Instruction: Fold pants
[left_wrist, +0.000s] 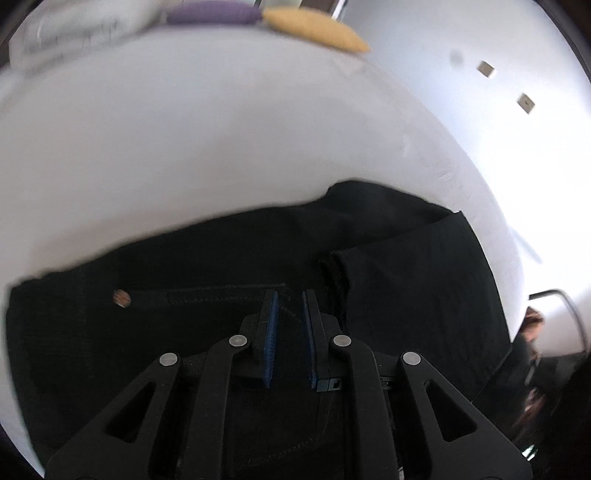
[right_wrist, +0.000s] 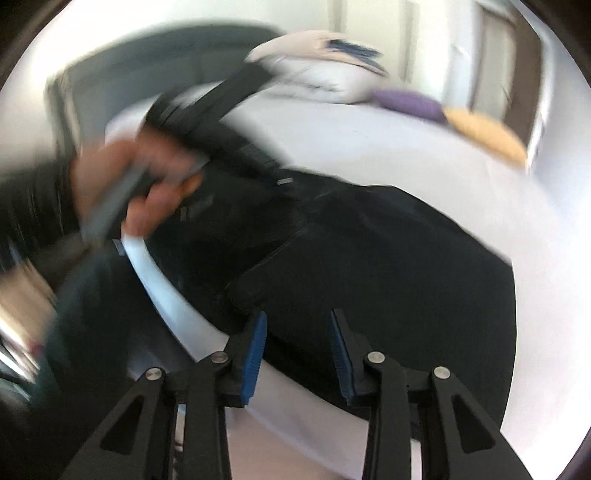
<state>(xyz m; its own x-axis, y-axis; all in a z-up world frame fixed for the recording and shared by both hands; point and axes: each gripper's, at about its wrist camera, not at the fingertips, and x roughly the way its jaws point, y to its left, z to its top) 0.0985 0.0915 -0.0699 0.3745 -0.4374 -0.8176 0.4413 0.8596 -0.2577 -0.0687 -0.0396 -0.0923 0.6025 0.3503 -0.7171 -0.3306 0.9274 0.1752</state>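
Observation:
Black pants (left_wrist: 221, 258) lie on a white bed (left_wrist: 184, 147), partly folded, with a leg end (left_wrist: 417, 273) laid over the waist part. A metal button (left_wrist: 121, 297) shows on the waistband. My left gripper (left_wrist: 290, 299) hovers just over the waistband, jaws a little apart with nothing between them. In the right wrist view the pants (right_wrist: 388, 266) lie ahead. My right gripper (right_wrist: 297, 321) is open and empty above their near edge. The left hand and its gripper (right_wrist: 258, 162) show blurred at the far left of the pants.
A purple cushion (left_wrist: 214, 14) and a yellow cushion (left_wrist: 317, 27) lie at the bed's far end, with white pillows (right_wrist: 325, 74) and a grey headboard (right_wrist: 147, 62). The bed's edge (right_wrist: 166, 295) runs near my right gripper. A chair (left_wrist: 569, 321) stands at right.

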